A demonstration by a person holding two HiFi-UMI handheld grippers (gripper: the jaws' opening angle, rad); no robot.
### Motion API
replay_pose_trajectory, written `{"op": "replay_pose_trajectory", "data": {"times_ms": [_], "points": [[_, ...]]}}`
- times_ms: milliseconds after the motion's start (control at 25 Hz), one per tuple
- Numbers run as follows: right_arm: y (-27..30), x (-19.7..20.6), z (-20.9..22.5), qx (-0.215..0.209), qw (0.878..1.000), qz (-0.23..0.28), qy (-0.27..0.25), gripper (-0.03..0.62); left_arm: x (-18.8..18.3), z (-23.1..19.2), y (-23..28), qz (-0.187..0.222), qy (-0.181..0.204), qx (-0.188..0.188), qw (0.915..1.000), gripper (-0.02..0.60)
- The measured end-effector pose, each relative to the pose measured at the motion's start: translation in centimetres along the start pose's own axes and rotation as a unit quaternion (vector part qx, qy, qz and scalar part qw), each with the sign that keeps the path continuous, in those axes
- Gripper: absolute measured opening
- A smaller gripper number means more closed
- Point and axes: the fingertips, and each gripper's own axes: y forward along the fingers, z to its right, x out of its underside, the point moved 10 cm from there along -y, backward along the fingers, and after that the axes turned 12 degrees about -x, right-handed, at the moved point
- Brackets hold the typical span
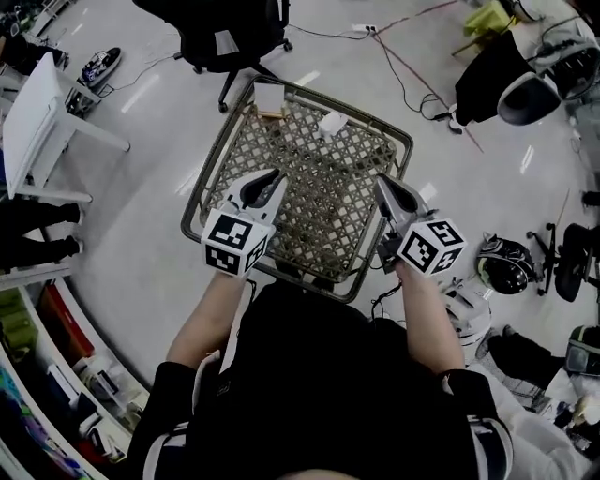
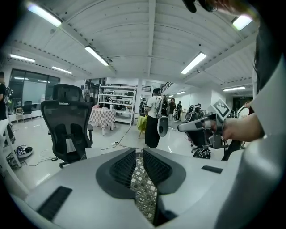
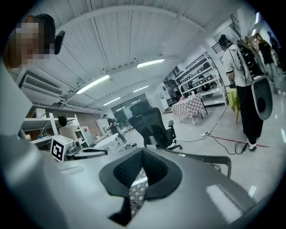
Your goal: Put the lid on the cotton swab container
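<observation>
So, left hand-held gripper [image 1: 277, 176] hovers over near-left part of lattice-top bench [image 1: 328, 192]; jaws narrow, just a slit apart, nothing btwn them. Right hand-held gripper [image 1: 380, 181] is over near-right part, jaw tips together, empty. White boxy container [image 1: 269, 97] sits at bench's far edge, well apart from both. Smaller white piece [image 1: 332, 124], poss. the lid, lies near it to the right, not touching.

Bare lattice tabletop [image 1: 323, 197] ahead, white box [image 1: 269, 97], small white item [image 1: 332, 123] at far edge

Chair [image 1: 246, 19] cut off at top
</observation>
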Motion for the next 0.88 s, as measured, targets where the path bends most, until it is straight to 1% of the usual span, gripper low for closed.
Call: {"op": "replay_pose_trajectory", "data": {"times_ms": [160,320,480,560,720,880], "points": [[3.7,0.0,2.3,0.012,1.000,-0.021,0.002,0.012,0.5,-1.8,3.7,-0.010,0.017,0.019,0.9996,0.089],[7.1,0.6,4.8,0.023,0.999,-0.044,0.005,0.012,1.8,-3.3,7.6,-0.022,0.023,0.032,0.9990,0.121],[9.5,1.5,7.7,0.045,0.997,-0.064,0.017,0.012,3.3,-3.8,11.8,-0.051,0.031,0.049,0.9970,0.161],[10.4,2.2,8.9,0.053,0.996,-0.074,0.027,0.037,4.1,-3.8,13.6,-0.066,0.036,0.058,0.9955,0.180],[12.4,3.4,11.2,0.068,0.993,-0.089,0.037,0.037,5.5,-3.9,16.9,-0.079,0.054,0.068,0.9931,0.195],[14.4,4.7,14.2,0.098,0.990,-0.094,0.049,0.037,7.5,-4.3,20.8,-0.096,0.069,0.087,0.9891,0.202]]}}
